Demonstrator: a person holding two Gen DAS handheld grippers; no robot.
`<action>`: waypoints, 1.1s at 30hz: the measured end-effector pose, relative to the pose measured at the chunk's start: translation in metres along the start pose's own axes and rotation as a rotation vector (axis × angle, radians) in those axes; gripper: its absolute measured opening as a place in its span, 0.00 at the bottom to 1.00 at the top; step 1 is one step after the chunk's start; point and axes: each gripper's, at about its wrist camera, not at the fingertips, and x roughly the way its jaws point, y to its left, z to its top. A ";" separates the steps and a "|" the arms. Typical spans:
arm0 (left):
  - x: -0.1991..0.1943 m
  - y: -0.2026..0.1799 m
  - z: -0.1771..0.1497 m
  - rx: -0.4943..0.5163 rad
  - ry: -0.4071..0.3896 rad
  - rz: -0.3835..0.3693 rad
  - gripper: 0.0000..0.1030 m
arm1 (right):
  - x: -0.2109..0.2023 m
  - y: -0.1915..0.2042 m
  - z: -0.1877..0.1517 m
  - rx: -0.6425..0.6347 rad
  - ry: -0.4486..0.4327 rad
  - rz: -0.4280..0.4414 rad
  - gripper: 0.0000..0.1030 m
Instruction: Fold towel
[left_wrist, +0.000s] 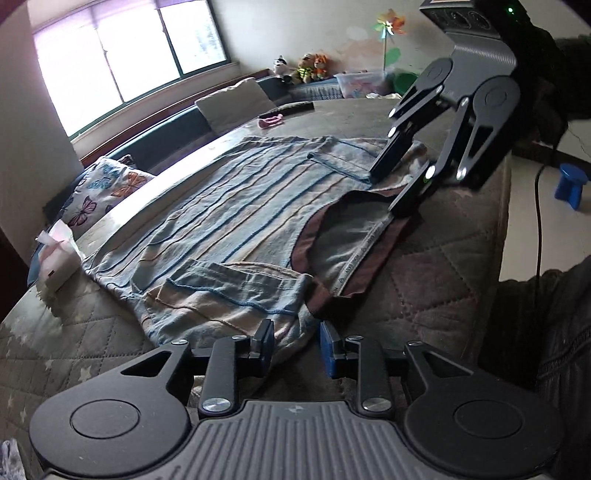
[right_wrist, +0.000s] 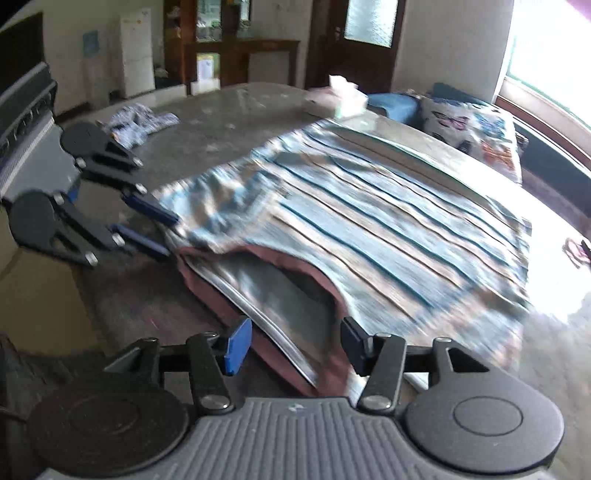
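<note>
A blue and beige striped towel (left_wrist: 229, 206) with a brown border lies spread on the quilted table cover (left_wrist: 424, 280). Its near edge is turned up and shows a grey underside. My left gripper (left_wrist: 297, 343) is open, with a rumpled towel corner lying between its fingers. My right gripper (left_wrist: 398, 180) is open at the towel's other near corner, one finger on each side of the raised edge. In the blurred right wrist view, the towel (right_wrist: 369, 229) has its brown edge running between the spread fingers of my right gripper (right_wrist: 295, 345). My left gripper (right_wrist: 157, 225) is open at the left corner.
A tissue pack (left_wrist: 59, 254) sits beside the towel's far left corner, and a butterfly pillow (left_wrist: 103, 192) lies beyond the table edge. A pink item (left_wrist: 271, 121) lies at the far side. A patterned cloth (right_wrist: 140, 122) rests on the table. A blue object (left_wrist: 570, 184) and a cable are on the floor.
</note>
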 end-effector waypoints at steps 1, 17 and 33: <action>0.000 0.000 0.000 0.005 0.002 -0.001 0.29 | -0.003 -0.005 -0.005 -0.003 0.010 -0.017 0.57; 0.003 -0.001 0.001 0.053 0.035 0.019 0.31 | -0.013 -0.044 -0.044 -0.097 0.077 -0.117 0.63; 0.009 0.014 0.002 0.030 0.029 -0.028 0.23 | 0.002 -0.067 -0.034 -0.006 0.040 -0.069 0.14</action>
